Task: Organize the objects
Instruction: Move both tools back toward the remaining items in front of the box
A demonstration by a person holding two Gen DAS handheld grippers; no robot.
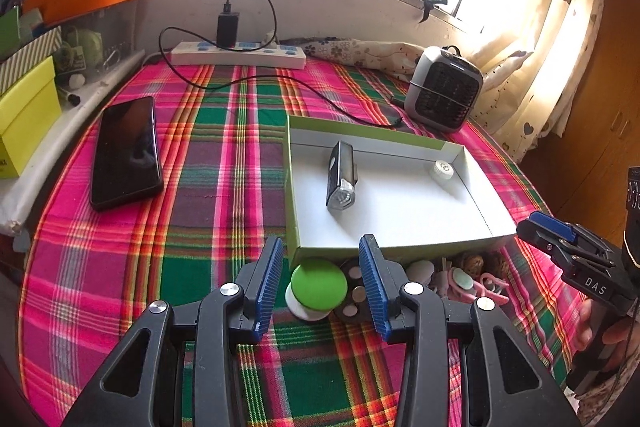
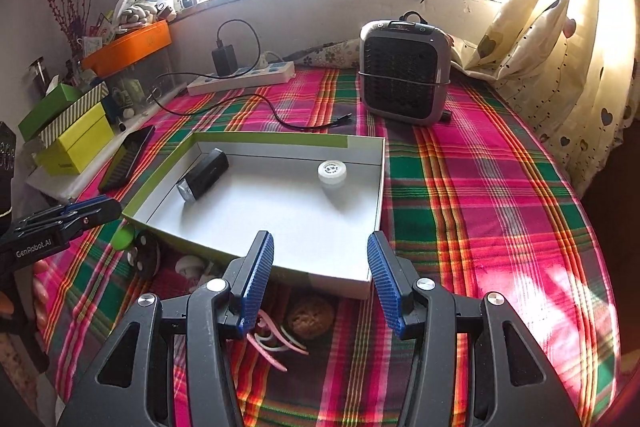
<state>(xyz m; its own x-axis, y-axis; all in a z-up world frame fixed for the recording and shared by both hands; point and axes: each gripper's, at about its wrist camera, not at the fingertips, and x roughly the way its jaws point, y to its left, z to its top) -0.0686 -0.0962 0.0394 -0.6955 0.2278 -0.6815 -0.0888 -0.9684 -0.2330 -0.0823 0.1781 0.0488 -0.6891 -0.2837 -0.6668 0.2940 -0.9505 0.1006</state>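
Observation:
A shallow white box with green outer walls [image 1: 360, 131] [image 2: 280, 139] lies on the plaid cloth. It holds a black bike light [image 1: 341, 179] [image 2: 204, 175] and a small white round cap [image 1: 441, 169] [image 2: 332, 173]. My left gripper [image 1: 322, 239] is open just in front of the box. A green-lidded white jar [image 1: 318, 283] sits between its fingers, untouched, beside a black disc with silver buttons [image 1: 354, 291]. My right gripper [image 2: 320, 239] is open and empty above a brown walnut-like ball [image 2: 311, 317] and pink hair clips [image 2: 272, 343].
A black phone [image 1: 126, 153] lies at the left. A power strip [image 1: 240, 53] with charger and cable runs along the back. A grey heater [image 2: 404, 75] stands at the back right. Yellow and green boxes [image 1: 24, 115] line the left edge, and a curtain hangs at the right.

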